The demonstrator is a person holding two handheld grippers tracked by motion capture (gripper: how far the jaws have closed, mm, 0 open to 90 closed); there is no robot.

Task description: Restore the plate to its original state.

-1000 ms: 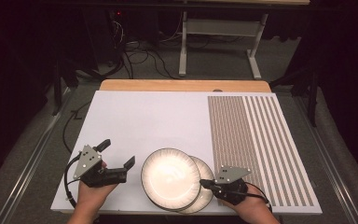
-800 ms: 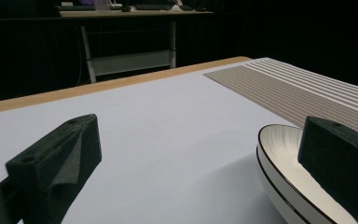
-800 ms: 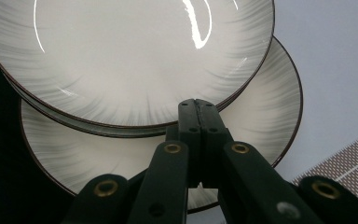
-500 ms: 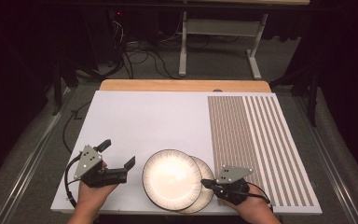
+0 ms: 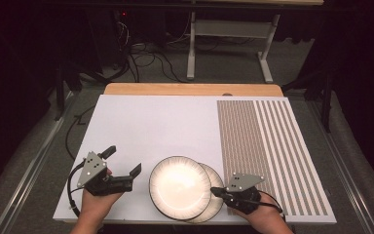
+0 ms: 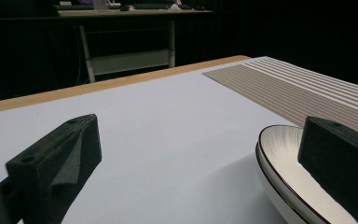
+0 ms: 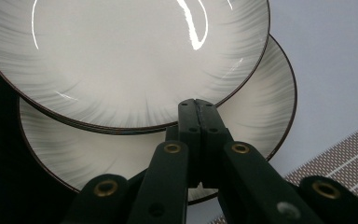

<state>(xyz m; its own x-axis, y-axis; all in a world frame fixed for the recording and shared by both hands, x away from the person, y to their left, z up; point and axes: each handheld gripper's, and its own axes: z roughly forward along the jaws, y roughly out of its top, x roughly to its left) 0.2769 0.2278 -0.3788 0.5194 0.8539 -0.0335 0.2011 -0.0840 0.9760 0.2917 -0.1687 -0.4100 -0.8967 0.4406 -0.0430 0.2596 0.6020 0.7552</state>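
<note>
Two round white ceramic plates with thin dark rims lie overlapped at the near edge of the white table, between the two hands. The upper plate sits to the left and covers much of the lower plate, whose right part shows as a crescent beyond it.

The right gripper comes in from the lower right, its fingers pointing left at the plates. In the right gripper view its fingers are pressed flat together with no gap, and their tips lie over the exposed band of the lower plate, just at the rim of the upper plate. Whether they actually pinch the lower plate's rim cannot be told.

The left gripper is held at the lower left, just beside the upper plate and apart from it. Its fingers stand wide open. In the left gripper view the right-hand finger rises in front of the plates' stacked rims, while the other finger stands over bare table.

A brown-and-white striped mat covers the right part of the table, near the lower plate's right edge.
</note>
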